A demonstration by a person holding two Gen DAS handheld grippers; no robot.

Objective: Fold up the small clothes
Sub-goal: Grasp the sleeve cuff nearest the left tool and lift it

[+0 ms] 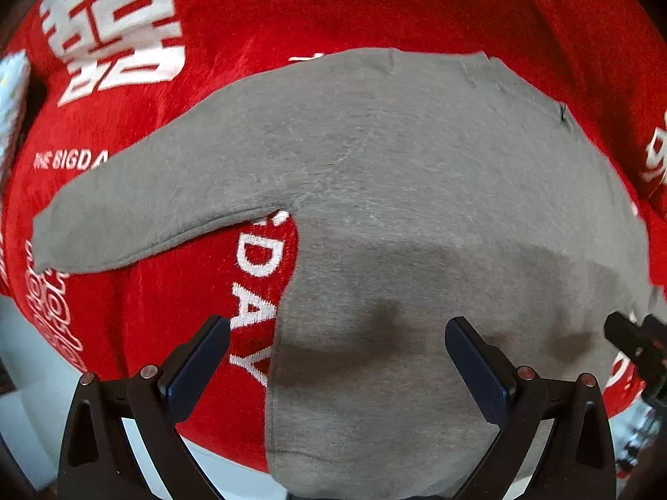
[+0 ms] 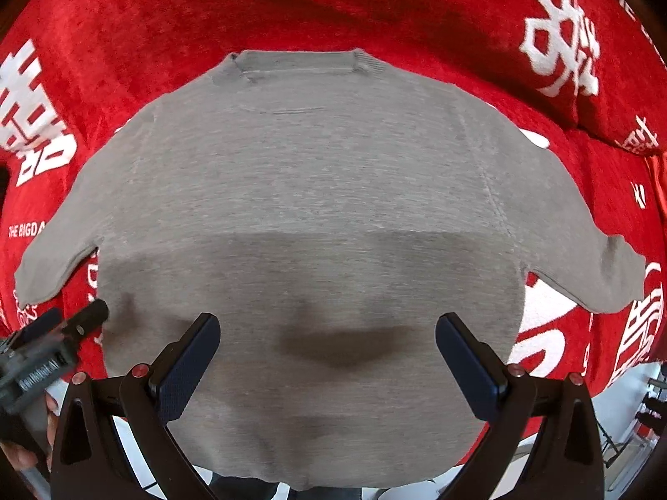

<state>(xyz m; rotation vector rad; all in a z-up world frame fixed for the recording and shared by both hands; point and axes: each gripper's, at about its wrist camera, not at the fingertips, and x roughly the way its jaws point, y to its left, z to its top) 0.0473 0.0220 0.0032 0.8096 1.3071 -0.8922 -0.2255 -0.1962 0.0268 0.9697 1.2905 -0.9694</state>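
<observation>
Grey knit sweater [image 2: 317,191] lies flat, spread on a red plush cloth [image 2: 125,21] with white printed characters and lettering. Ribbed collar [image 2: 298,62] is at the far end from the right gripper, hem nearest to it, both sleeves angled out to the sides.

Right gripper [image 2: 327,350]: jaws wide apart, nothing between them, hovering over the lower body of the sweater near the hem. Its shadow falls on the grey fabric just ahead of the fingers. Right sleeve [image 2: 583,266] sits ahead and off to its right; left sleeve [image 2: 54,266] ahead and to its left.

Left gripper [image 1: 337,352]: jaws also wide apart, empty, above the sweater's left side edge. Left finger is over the red cloth, right finger over the grey body. The sweater's left sleeve extends ahead and to the left of this gripper, lying flat on the cloth.

In the right wrist view the left gripper shows at the lower left edge, close to the sweater's left side. In the left wrist view the right gripper shows at the right edge, blurred.

White surface [image 1: 25,375] is visible beyond the cloth's near edge.
</observation>
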